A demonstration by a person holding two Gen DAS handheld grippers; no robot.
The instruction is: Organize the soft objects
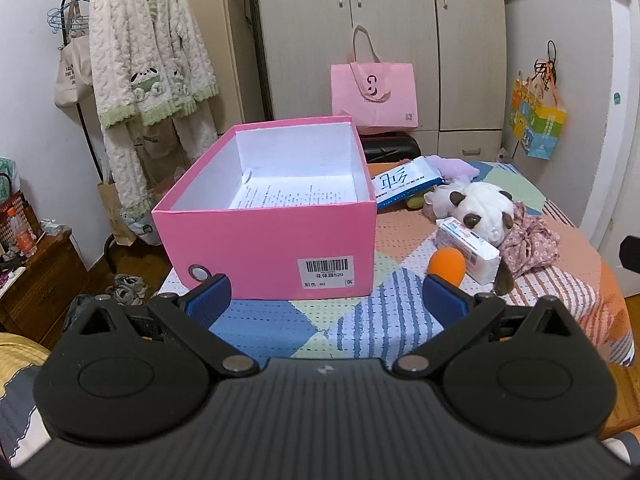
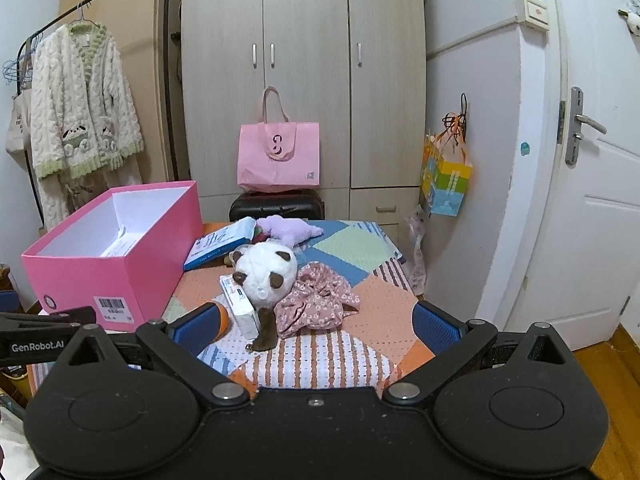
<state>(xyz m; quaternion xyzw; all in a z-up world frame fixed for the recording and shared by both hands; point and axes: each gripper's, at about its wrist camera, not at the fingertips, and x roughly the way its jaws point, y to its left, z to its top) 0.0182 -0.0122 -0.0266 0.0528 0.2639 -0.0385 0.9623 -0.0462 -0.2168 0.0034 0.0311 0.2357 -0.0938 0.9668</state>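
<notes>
both claws, the left claw (image 1: pixel 328 294) and right claw (image 2: pixel 316 322), are wide and hold nothing, and the toy panda (image 2: pixel 266 276) lies on the counter (image 2: pixel 360 344) beside the pink box (image 1: pixel 264 240) (paper inside).

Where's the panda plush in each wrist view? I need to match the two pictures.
Left wrist: panda plush sits right of centre, beyond the right fingertip, above the orange ball.
Right wrist: panda plush is at centre, between the open fingers.
Shared landmark: pink box, left of it in both.
</notes>
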